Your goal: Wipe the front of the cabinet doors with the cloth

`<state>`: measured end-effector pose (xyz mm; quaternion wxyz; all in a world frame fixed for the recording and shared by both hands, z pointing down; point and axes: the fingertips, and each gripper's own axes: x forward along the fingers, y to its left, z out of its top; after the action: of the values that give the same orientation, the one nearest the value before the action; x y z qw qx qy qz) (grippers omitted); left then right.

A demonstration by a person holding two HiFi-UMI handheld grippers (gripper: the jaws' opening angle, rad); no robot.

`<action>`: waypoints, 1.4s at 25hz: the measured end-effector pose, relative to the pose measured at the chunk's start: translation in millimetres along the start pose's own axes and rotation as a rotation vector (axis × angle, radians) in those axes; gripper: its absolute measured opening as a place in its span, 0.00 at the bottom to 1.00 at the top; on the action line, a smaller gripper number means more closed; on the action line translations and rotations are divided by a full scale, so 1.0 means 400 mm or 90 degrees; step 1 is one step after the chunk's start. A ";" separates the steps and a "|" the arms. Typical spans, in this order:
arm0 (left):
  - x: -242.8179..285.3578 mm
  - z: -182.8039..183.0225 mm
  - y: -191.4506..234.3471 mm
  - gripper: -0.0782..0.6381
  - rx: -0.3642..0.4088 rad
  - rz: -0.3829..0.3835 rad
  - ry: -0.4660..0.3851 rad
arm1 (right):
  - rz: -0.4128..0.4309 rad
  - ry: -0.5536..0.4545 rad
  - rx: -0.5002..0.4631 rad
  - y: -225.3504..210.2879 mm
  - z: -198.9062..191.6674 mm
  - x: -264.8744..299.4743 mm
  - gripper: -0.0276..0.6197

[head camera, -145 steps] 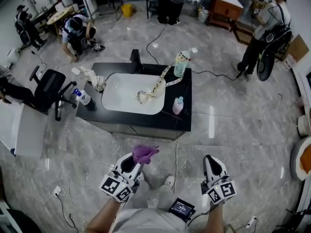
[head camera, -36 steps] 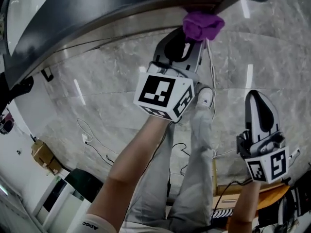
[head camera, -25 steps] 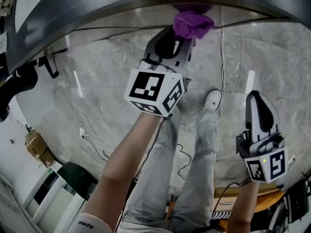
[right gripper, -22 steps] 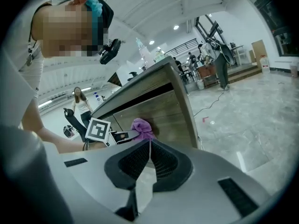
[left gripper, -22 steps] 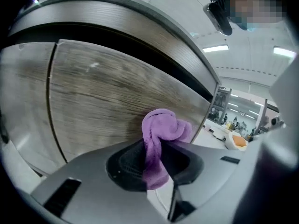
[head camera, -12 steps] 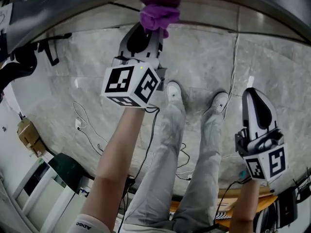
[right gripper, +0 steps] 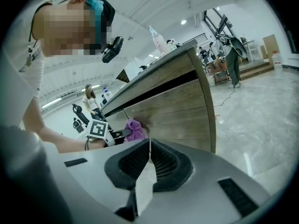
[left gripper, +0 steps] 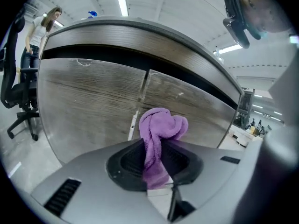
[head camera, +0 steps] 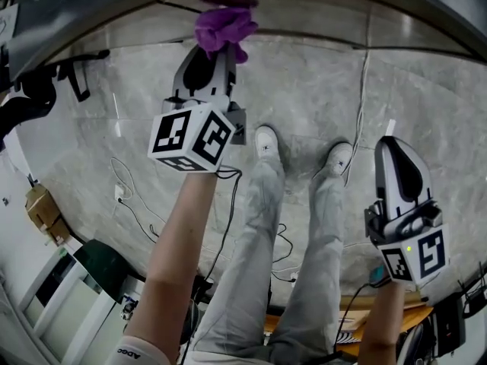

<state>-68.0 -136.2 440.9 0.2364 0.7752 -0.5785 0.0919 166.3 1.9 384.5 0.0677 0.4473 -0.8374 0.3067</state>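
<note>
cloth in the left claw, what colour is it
Purple. The cloth, pinched in the left claw, shows best in the left gripper view.

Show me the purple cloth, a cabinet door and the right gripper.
purple cloth [left gripper: 161,125]: left gripper view, bunched top.
cabinet door [left gripper: 88,99]: left gripper view, wood front.
right gripper [right gripper: 149,149]: right gripper view, where its jaws meet.

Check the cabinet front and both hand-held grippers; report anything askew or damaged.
Nothing stands out. The cabinet doors sit shut and level at their seam. The purple cloth is bunched, clamped in the left hand-held gripper right at the door front. The right hand-held gripper is shut, empty, away from the doors.
</note>
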 end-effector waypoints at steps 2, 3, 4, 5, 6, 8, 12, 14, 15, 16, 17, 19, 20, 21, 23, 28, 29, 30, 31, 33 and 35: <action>0.000 -0.021 -0.067 0.22 0.009 -0.023 0.008 | -0.008 -0.003 0.005 -0.024 -0.004 -0.029 0.09; 0.004 -0.037 -0.111 0.22 0.016 -0.040 0.014 | -0.013 -0.004 0.008 -0.039 -0.006 -0.045 0.09; 0.011 -0.058 -0.158 0.22 0.023 -0.059 0.023 | -0.018 -0.006 0.011 -0.056 -0.009 -0.064 0.09; 0.021 -0.082 -0.208 0.22 0.027 -0.077 0.033 | -0.023 -0.008 0.014 -0.076 -0.012 -0.084 0.09; 0.032 -0.108 -0.258 0.22 0.030 -0.093 0.043 | -0.028 -0.010 0.017 -0.097 -0.014 -0.106 0.09; 0.057 -0.158 -0.353 0.22 0.033 -0.121 0.062 | -0.040 -0.015 0.023 -0.140 -0.017 -0.151 0.09; 0.112 -0.225 -0.521 0.22 0.039 -0.177 0.087 | -0.070 -0.026 0.036 -0.221 -0.021 -0.237 0.09; 0.142 -0.241 -0.590 0.22 0.043 -0.199 0.091 | -0.086 -0.032 0.043 -0.261 -0.021 -0.275 0.09; 0.156 -0.248 -0.619 0.22 0.047 -0.207 0.095 | -0.095 -0.036 0.048 -0.278 -0.023 -0.293 0.09; 0.171 -0.255 -0.644 0.22 0.053 -0.216 0.099 | -0.106 -0.041 0.054 -0.292 -0.026 -0.310 0.09; 0.185 -0.263 -0.666 0.22 0.057 -0.223 0.105 | -0.118 -0.046 0.061 -0.304 -0.031 -0.327 0.09; 0.215 -0.276 -0.699 0.22 0.059 -0.230 0.114 | -0.137 -0.054 0.074 -0.328 -0.041 -0.357 0.09; 0.230 -0.280 -0.711 0.22 0.058 -0.230 0.117 | -0.146 -0.057 0.079 -0.339 -0.046 -0.371 0.09; 0.243 -0.283 -0.720 0.22 0.058 -0.228 0.120 | -0.154 -0.060 0.084 -0.349 -0.052 -0.384 0.09; 0.261 -0.283 -0.727 0.22 0.061 -0.223 0.121 | -0.169 -0.062 0.093 -0.365 -0.065 -0.407 0.09; 0.270 -0.269 -0.682 0.22 0.075 -0.214 0.121 | -0.190 -0.061 0.105 -0.374 -0.087 -0.416 0.09; 0.268 -0.267 -0.667 0.22 0.077 -0.216 0.123 | -0.190 -0.062 0.107 -0.370 -0.087 -0.406 0.09; 0.265 -0.266 -0.650 0.22 0.077 -0.219 0.125 | -0.189 -0.064 0.111 -0.363 -0.084 -0.391 0.09; 0.263 -0.264 -0.632 0.22 0.078 -0.220 0.126 | -0.186 -0.067 0.114 -0.354 -0.078 -0.373 0.09; 0.259 -0.260 -0.587 0.22 0.083 -0.218 0.129 | -0.175 -0.072 0.115 -0.333 -0.062 -0.328 0.09; 0.254 -0.257 -0.536 0.22 0.083 -0.211 0.131 | -0.160 -0.070 0.107 -0.308 -0.048 -0.277 0.09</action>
<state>178.7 -127.5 516.9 0.2556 0.8600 -0.4086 0.1678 326.0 40.4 412.7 0.0224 0.5688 -0.7487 0.3397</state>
